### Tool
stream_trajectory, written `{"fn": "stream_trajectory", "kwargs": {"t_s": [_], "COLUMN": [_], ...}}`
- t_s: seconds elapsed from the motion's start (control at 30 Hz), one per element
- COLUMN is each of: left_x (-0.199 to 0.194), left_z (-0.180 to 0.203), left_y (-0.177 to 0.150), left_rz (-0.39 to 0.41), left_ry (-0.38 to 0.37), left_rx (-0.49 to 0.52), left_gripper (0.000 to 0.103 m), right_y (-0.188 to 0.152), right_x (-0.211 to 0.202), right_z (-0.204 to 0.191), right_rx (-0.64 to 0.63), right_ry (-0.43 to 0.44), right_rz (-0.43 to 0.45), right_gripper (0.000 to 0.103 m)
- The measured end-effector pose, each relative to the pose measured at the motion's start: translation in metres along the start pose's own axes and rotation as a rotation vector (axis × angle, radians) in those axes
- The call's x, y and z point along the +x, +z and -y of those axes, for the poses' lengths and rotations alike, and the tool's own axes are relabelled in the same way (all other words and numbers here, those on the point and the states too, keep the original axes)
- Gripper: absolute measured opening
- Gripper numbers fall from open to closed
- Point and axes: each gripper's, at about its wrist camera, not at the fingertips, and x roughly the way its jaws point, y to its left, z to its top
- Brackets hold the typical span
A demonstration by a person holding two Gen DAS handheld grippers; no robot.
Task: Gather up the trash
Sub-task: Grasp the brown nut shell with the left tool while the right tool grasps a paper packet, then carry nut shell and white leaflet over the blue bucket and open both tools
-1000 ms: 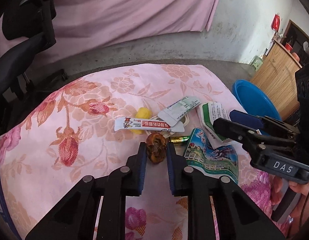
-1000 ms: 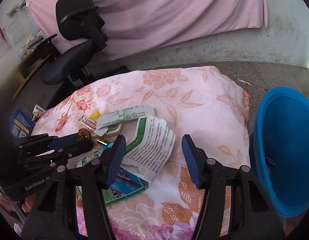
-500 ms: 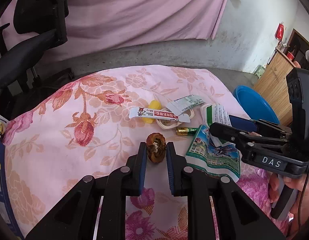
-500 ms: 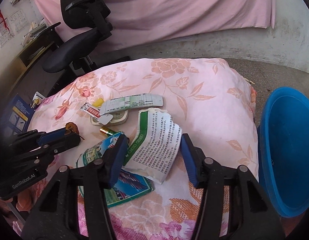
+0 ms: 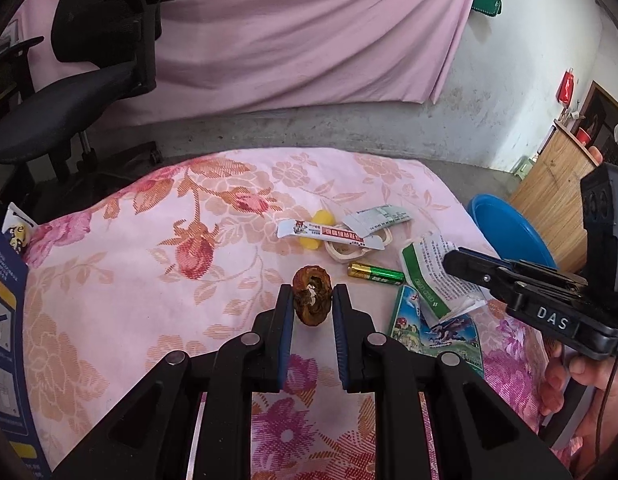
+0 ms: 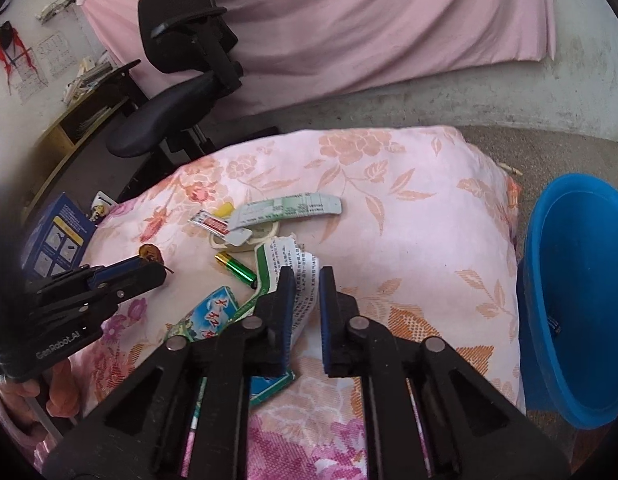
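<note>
Brown pit (image 5: pixel 311 294) sits clamped in the left gripper (image 5: pixel 311 300); right gripper (image 6: pixel 306 280) has pinched the white wrapper (image 6: pixel 293 268), bin (image 6: pixel 581 292) far right.

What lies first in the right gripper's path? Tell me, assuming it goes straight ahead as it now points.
The right gripper already has the white printed wrapper between its fingers. Straight beyond that, the bare floral cloth looks like the next contact; depth is hard to judge. The paper slip lies left of that line.
</note>
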Motion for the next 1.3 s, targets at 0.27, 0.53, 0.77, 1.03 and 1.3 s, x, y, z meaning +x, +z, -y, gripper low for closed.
{"fn": "stream_trajectory", "kwargs": {"t_s": [0.27, 0.53, 0.77, 1.03, 1.3], "left_x": [-0.037, -0.067, -0.090, -0.115, -0.104], "left_z": [0.013, 0.033, 0.065, 0.130, 0.194], "left_y": [-0.009, -0.014, 0.004, 0.025, 0.030], "left_rz": [0.180, 0.303, 0.426, 0.595, 0.634], "left_ry": [0.021, 0.013, -0.016, -0.062, -0.168], "left_rx": [0.049, 0.074, 0.122, 0.267, 0.379], "left_gripper": [0.015, 0.015, 0.015, 0.015, 0.016], "right_y": [-0.009, -0.018, -0.031, -0.045, -0.061], "right_x": [-0.036, -0.071, -0.127, -0.181, -0.221], "right_z": [-0.015, -0.030, -0.029, -0.005, 0.025], "right_rx": [-0.062, -0.138, -0.188, -0.156, -0.133], "right_ry": [0.028, -0.029, -0.138, -0.360, -0.542], "right_rz": [0.157, 0.343, 0.636, 0.890, 0.977], "right_gripper": [0.030, 0.029, 0.029, 0.029, 0.029]}}
